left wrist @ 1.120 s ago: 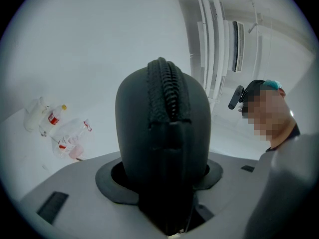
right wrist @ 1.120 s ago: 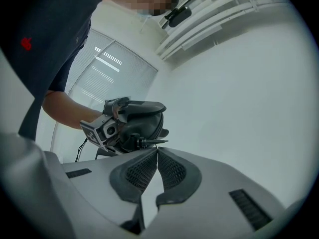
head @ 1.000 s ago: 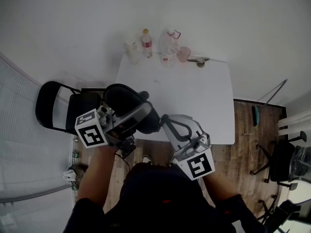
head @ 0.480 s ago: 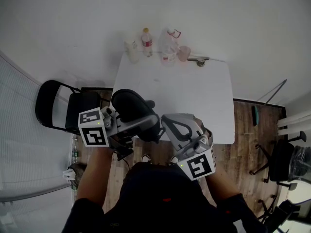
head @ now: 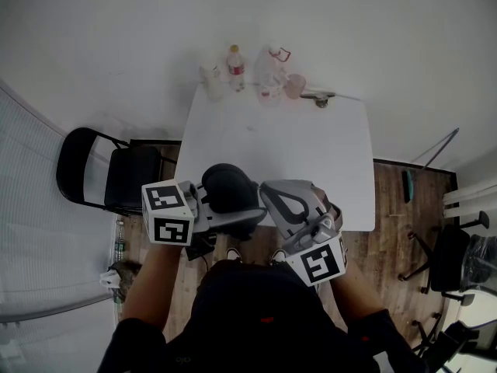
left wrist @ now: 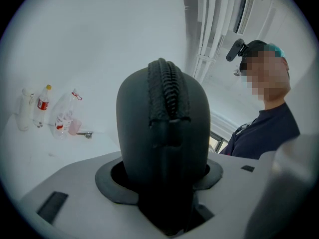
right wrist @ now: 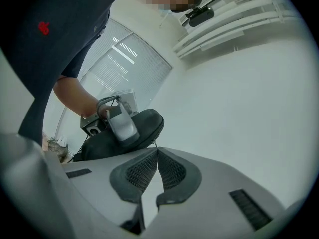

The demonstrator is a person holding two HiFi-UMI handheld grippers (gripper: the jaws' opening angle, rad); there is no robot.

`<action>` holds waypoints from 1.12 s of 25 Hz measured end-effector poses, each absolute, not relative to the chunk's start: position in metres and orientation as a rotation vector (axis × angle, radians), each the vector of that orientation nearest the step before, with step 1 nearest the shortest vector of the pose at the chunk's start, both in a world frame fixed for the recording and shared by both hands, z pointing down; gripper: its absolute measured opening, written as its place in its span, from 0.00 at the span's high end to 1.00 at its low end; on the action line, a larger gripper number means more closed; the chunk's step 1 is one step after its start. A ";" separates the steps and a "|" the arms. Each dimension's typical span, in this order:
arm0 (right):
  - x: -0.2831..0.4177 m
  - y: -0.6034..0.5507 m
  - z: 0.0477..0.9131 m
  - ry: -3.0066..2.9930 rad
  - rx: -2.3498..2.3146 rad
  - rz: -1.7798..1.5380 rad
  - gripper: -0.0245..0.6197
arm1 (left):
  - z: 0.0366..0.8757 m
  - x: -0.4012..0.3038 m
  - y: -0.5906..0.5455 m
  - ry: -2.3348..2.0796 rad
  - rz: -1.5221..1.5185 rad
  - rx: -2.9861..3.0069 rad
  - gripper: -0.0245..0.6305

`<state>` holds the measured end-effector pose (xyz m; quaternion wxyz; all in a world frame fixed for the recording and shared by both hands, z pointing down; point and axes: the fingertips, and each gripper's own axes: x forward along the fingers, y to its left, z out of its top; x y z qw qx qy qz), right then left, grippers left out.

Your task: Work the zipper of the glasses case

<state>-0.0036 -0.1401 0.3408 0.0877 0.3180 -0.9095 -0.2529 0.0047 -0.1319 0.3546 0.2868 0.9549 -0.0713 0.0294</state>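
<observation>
The black glasses case (head: pixel 229 189) is held off the table in front of the person, with my left gripper (head: pixel 221 212) shut on it across its sides. In the left gripper view the case (left wrist: pixel 162 128) stands end-on between the pads, its zipper (left wrist: pixel 167 88) running over the top. My right gripper (head: pixel 268 193) meets the case's right end. In the right gripper view its jaws (right wrist: pixel 157 152) are pressed together on the small metal zipper pull (right wrist: pixel 155 145) at the tip of the case (right wrist: pixel 134 131).
A white table (head: pixel 311 154) lies ahead, with bottles and a cup (head: pixel 233 68) along its far edge. A black folding chair (head: pixel 85 169) stands at the left. Wood floor and a stand (head: pixel 435 255) are at the right.
My left gripper has swung the case to the right and closer to the person, turning it more end-on. The right gripper has barely shifted and stays at the case's end.
</observation>
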 end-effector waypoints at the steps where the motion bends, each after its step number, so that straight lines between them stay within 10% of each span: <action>1: -0.004 -0.142 0.342 -2.704 0.941 -0.755 0.94 | 0.360 0.006 -0.131 -0.187 0.102 2.558 0.56; 28: -0.002 -0.145 0.363 -2.480 0.835 -0.937 0.93 | 0.458 0.003 -0.111 -0.170 0.918 2.596 0.56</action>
